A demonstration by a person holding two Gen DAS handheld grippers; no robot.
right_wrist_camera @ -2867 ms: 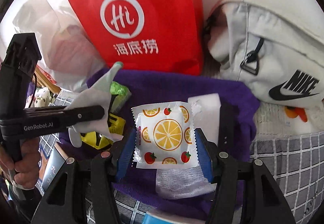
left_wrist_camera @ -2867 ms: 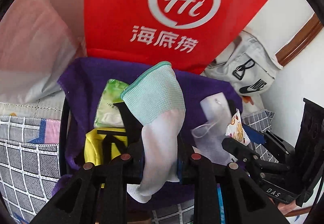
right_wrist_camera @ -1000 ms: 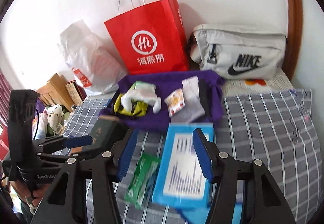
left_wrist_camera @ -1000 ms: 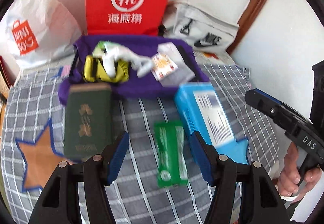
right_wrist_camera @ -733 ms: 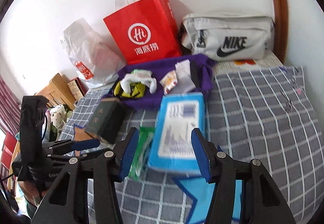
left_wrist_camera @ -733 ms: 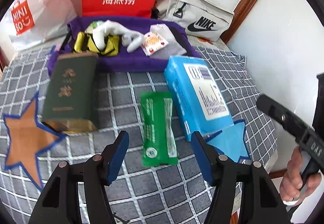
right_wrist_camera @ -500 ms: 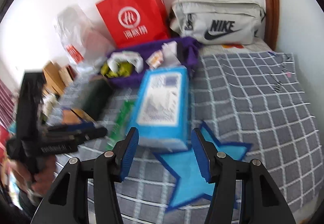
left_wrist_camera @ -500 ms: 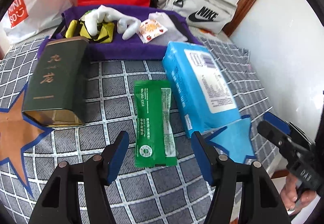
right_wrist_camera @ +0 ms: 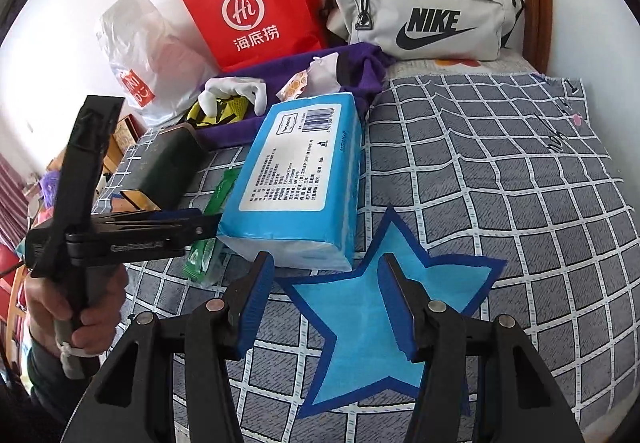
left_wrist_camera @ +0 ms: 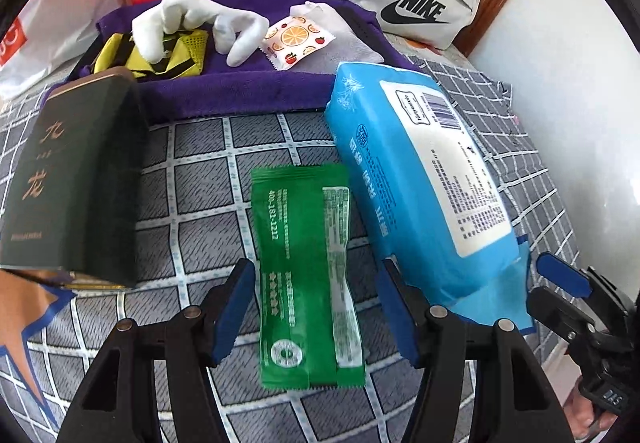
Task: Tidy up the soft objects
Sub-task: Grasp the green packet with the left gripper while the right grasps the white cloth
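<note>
Green sachet (left_wrist_camera: 308,283) flat on bed (right_wrist_camera: 500,171) between closing left gripper (left_wrist_camera: 316,317) jaws, untouched. Right gripper (right_wrist_camera: 328,307) half-open, empty, above blue star, near tissue pack (right_wrist_camera: 296,179).

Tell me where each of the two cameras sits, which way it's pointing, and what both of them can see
Left wrist: on the left gripper, angled down at the green packet between its closing jaws; the right gripper shows at the right edge.
Right wrist: on the right gripper, over the blue star; a hand holds the left gripper at left.
Shared: green packet, blue tissue pack, purple bag.
</note>
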